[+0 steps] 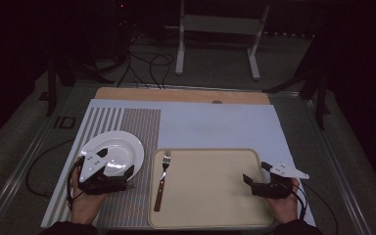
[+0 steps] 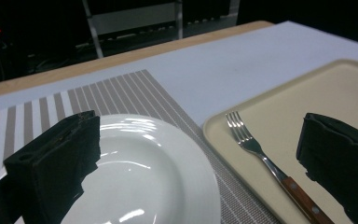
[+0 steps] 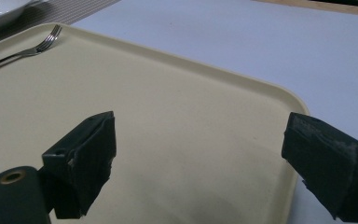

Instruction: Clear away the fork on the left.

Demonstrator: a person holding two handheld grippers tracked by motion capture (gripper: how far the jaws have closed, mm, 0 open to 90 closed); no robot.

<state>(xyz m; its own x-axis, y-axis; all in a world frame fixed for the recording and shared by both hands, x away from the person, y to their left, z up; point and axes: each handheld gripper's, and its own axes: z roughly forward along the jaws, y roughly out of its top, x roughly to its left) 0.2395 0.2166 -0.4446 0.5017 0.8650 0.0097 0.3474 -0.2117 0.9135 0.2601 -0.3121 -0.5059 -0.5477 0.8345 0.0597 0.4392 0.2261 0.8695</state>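
Note:
A white plate (image 1: 120,147) sits on a striped placemat (image 1: 142,127) at the left. My left gripper (image 1: 116,164) is open over the plate's near edge, one jaw above the plate (image 2: 140,172), the other above the tray's left side. A fork (image 1: 162,178) with a brown handle lies along the left side of a beige tray (image 1: 210,191); the fork (image 2: 265,163) shows between my left jaws. My right gripper (image 1: 255,172) hovers open at the tray's right edge (image 3: 242,88), nothing between its jaws. The fork (image 3: 25,49) lies far off at upper left there.
A pale blue mat (image 1: 215,125) covers the table beyond the tray, with a wooden strip (image 1: 181,94) at the far edge. A cable (image 1: 41,166) loops at the left of the table. A white frame stand (image 1: 218,29) and cords lie on the floor beyond.

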